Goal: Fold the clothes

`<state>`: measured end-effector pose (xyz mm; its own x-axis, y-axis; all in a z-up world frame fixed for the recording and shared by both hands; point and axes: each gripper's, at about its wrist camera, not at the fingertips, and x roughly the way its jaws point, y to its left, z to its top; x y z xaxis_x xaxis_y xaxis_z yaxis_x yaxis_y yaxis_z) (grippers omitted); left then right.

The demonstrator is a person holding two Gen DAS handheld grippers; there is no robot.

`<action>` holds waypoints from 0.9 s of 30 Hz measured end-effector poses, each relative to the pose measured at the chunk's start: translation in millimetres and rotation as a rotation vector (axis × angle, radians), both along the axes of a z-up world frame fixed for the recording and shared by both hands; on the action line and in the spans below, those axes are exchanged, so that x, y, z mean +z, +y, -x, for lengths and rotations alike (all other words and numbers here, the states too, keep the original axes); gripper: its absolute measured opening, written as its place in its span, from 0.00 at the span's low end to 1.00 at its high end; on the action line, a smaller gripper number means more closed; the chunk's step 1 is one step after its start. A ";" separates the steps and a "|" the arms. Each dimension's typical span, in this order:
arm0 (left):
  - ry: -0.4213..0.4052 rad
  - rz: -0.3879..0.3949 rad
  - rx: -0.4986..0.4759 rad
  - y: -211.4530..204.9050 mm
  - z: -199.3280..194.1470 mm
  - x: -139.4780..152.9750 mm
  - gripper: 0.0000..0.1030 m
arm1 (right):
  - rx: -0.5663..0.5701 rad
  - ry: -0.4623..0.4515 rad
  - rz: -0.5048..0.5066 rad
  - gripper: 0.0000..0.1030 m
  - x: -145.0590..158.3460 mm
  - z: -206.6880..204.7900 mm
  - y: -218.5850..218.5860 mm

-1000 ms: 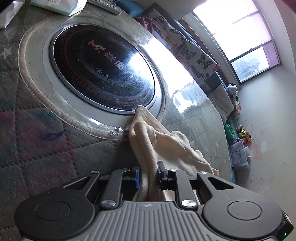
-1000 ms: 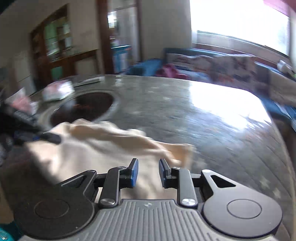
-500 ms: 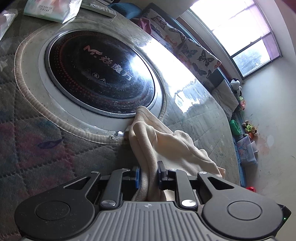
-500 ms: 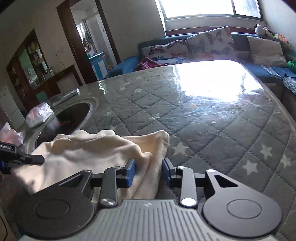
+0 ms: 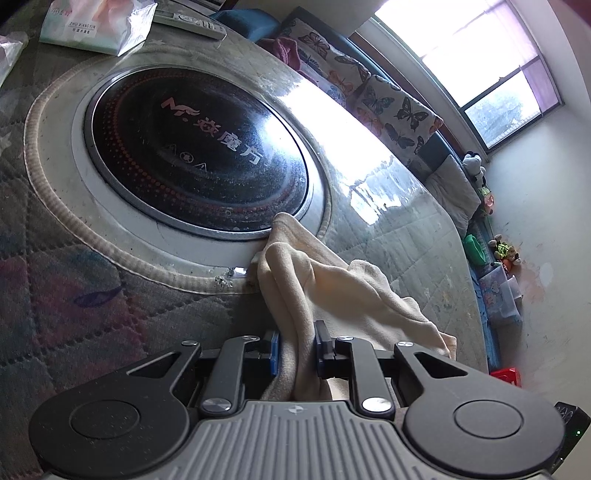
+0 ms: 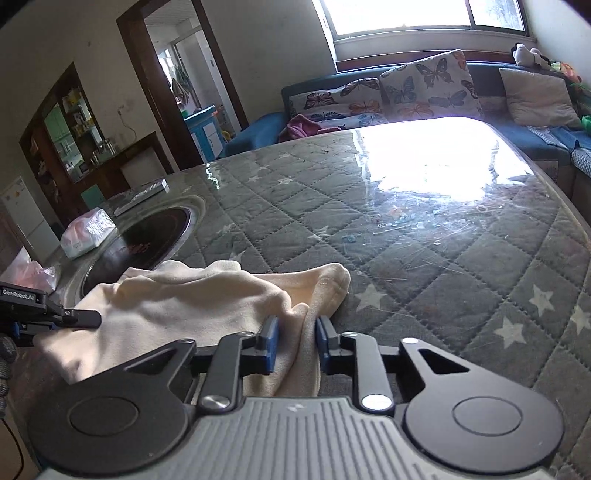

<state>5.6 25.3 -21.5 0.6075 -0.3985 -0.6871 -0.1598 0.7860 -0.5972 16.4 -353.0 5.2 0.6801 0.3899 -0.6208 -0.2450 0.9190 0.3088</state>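
While both grippers grasp the same cream garment (image 6: pixel 177 306), it lies bunched low and left of centre in the right wrist view, on a grey quilted table cover (image 6: pixel 406 266) printed with stars, one end reaching toward the round black hob (image 5: pixel 195 155) set into the table. Low in the left wrist view, the left gripper (image 5: pixel 295 347) has its jaws drawn narrow on a thick gathered fold of the cloth. At the bottom centre of the right wrist view, the right gripper (image 6: pixel 295 339) has a wad of cloth between its jaws, which are closing on it. Several risks seem likely. Each gripper appears to hold a bunched ridge rather than a clean edge or corner, so lifting may raise a crumpled lump instead of a flat panel. Should the right jaws catch only part of the wad, the soft fabric could slip free as the hands part. Pulling apart unevenly might twist the garment. The cloth's far end rests against the hob's rim and could drag across it, toward the tissue pack (image 5: pixel 99 26) at the upper left.
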 end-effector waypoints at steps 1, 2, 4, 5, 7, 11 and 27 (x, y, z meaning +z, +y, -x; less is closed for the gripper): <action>0.000 -0.001 -0.001 0.0 0.0 0.1 0.19 | 0.002 -0.002 -0.005 0.24 0.4 1.0 -1.3; -0.001 -0.003 -0.002 -0.1 0.0 0.2 0.19 | 0.003 -0.004 -0.010 0.29 0.8 2.0 -2.5; -0.002 -0.007 -0.003 -0.7 -0.1 0.7 0.19 | 0.002 -0.007 -0.008 0.36 0.6 3.8 -3.6; -0.004 -0.010 -0.003 -1.3 -0.2 0.7 0.19 | 0.001 -0.009 -0.008 0.36 0.4 4.6 -4.2; -0.007 -0.016 -0.004 -2.3 -0.4 0.6 0.19 | -0.009 -0.006 -0.009 0.36 -1.4 3.0 -4.0; -0.015 -0.033 -0.012 -4.1 -0.5 0.6 0.19 | -0.012 -0.012 -0.006 0.31 -4.9 0.0 1.0; -0.121 -0.085 -0.200 -61.4 -23.7 21.9 0.18 | -0.106 -0.139 0.104 0.09 27.7 20.9 -15.6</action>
<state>29.3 -36.0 0.4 0.6023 -0.4626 -0.6506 0.0723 0.8432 -0.5327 -4.5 -368.6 32.9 0.7962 0.2503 -0.5508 -0.1789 0.9671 0.1809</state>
